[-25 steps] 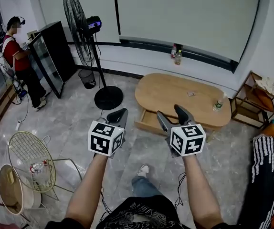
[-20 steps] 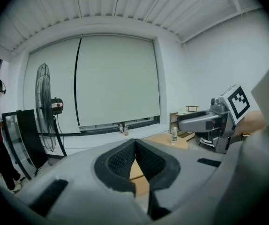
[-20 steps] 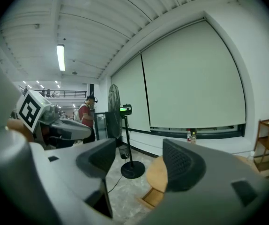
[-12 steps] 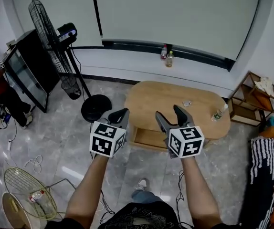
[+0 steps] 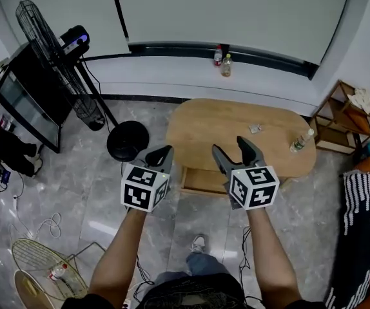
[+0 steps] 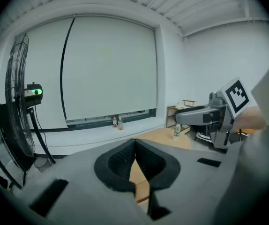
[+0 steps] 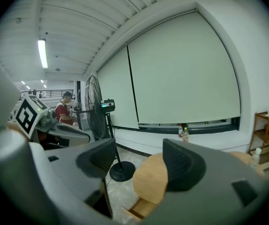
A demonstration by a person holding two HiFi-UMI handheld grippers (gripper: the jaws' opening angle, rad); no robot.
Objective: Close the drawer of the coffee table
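Observation:
A low oval wooden coffee table (image 5: 236,131) stands ahead of me, its drawer (image 5: 201,181) pulled out from the near side. My left gripper (image 5: 160,153) hovers above the floor just left of the drawer, its jaws shut with nothing in them (image 6: 135,146). My right gripper (image 5: 233,152) is held over the drawer's right part and the table's near edge, open and empty (image 7: 139,161). Neither gripper touches the drawer. The right gripper view has the drawer's corner (image 7: 137,209) low between the jaws.
A plastic bottle (image 5: 301,140) and a small packet (image 5: 255,128) sit on the table. A standing fan (image 5: 43,34) with a round base (image 5: 127,141) is at the left, beside a black cabinet (image 5: 24,102). A wooden shelf (image 5: 352,118) stands right. My shoe (image 5: 198,243) is below the drawer.
Both grippers have advanced toward the table, which now sits nearer and more centred. The fan and cabinet slid left in view, and the person in red has nearly left the view.

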